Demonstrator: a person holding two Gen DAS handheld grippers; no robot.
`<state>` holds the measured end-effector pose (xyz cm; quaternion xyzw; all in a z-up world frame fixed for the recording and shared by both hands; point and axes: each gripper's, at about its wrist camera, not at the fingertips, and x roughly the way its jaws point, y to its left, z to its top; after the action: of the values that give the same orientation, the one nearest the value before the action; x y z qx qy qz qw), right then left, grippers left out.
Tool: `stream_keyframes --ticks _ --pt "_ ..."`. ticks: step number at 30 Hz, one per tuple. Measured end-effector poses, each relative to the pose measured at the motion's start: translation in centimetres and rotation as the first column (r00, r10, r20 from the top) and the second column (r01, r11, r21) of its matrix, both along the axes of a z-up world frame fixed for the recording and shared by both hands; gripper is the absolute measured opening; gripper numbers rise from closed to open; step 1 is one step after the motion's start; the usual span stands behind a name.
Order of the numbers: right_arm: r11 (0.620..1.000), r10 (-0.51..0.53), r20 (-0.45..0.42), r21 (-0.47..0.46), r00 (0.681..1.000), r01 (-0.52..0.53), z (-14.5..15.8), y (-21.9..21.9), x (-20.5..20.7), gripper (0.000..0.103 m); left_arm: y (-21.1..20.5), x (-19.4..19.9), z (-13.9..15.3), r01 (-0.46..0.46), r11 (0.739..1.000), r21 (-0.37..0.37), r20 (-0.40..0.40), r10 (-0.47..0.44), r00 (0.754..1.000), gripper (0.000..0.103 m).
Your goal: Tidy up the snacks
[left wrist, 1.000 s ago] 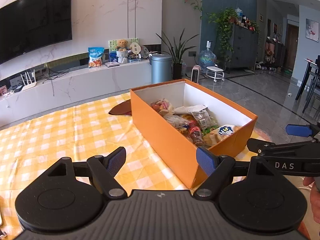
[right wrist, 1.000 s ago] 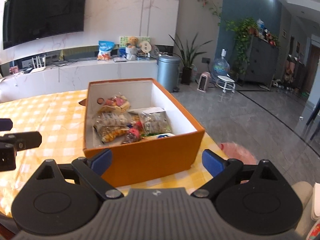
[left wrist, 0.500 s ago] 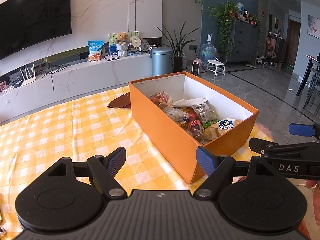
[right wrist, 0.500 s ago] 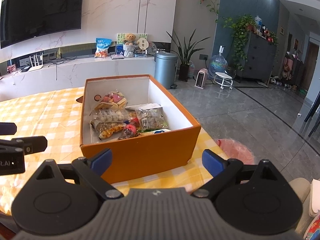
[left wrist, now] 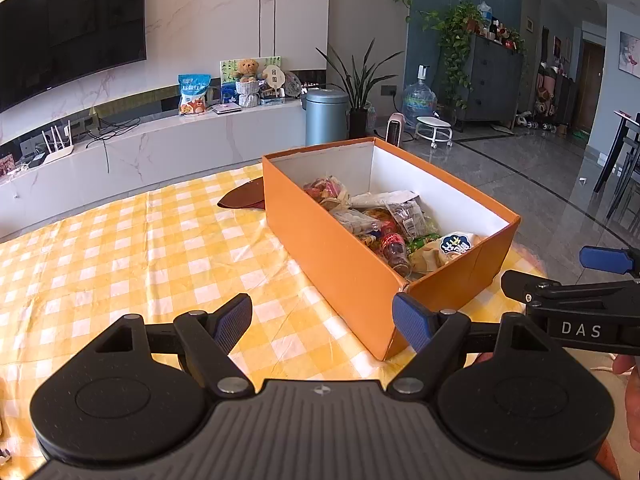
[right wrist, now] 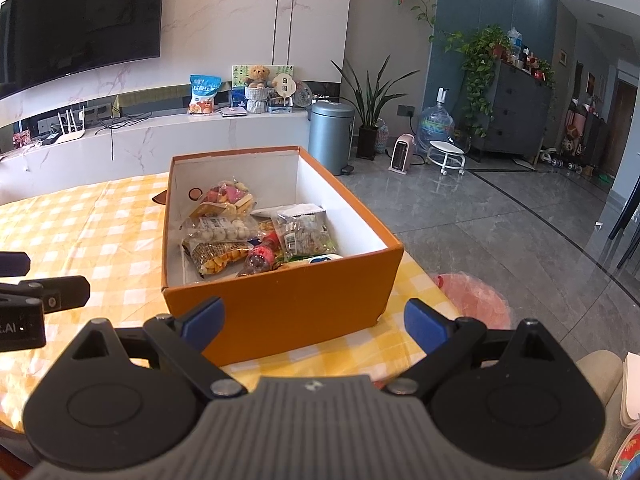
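Your left gripper (left wrist: 322, 318) hangs over the yellow checked tablecloth (left wrist: 132, 256) with its blue pads (left wrist: 234, 316) spread wide and nothing between them; the near corner of the orange box (left wrist: 348, 276) sits just ahead of its right pad. Your right gripper (right wrist: 314, 318) is spread just as wide and holds nothing — the near wall of the box (right wrist: 288, 304) fills the view between its fingers, but the pads stand short of it, not on it.

The snacks (right wrist: 256, 232) are all inside the box, piled loosely toward its middle and near end:
- a bag of pink and yellow pieces (right wrist: 224, 198) at the far end
- a clear pack of round white sweets (right wrist: 222, 230) below it
- an orange-and-yellow crisp packet (right wrist: 218, 256) against the left wall
- a small bottle with a red label (right wrist: 262, 256) lying on its side
- a clear bag with a white top (right wrist: 302, 232) to the right of the bottle
- a packet with a blue-and-white label (left wrist: 456, 246) at the near end, seen best from your left camera

The box stands on the tablecloth near the table's right edge, open, with a dark brown flat thing (left wrist: 244, 198) lying on the cloth just behind its far left corner. From the left camera you can see your right gripper's fingers (left wrist: 608, 260) at the right edge, level with the box's near end — and part of your hand (left wrist: 632, 400) below them.
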<state>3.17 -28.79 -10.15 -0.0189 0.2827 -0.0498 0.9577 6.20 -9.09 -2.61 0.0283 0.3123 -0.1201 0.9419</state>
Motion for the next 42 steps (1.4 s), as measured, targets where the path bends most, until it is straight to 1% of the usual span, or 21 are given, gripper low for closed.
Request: stream_keyframes --ticks 7,42 --pt "1.000 0.009 0.005 0.001 1.000 -0.009 0.04 0.23 -0.07 0.094 -0.14 -0.02 0.07 0.003 1.000 0.001 -0.002 -0.003 1.000 0.094" --pt "0.999 0.037 -0.032 0.017 0.999 -0.036 -0.27 0.35 0.24 0.094 -0.13 -0.18 0.08 0.013 1.000 -0.007 -0.020 -0.013 1.000 0.093"
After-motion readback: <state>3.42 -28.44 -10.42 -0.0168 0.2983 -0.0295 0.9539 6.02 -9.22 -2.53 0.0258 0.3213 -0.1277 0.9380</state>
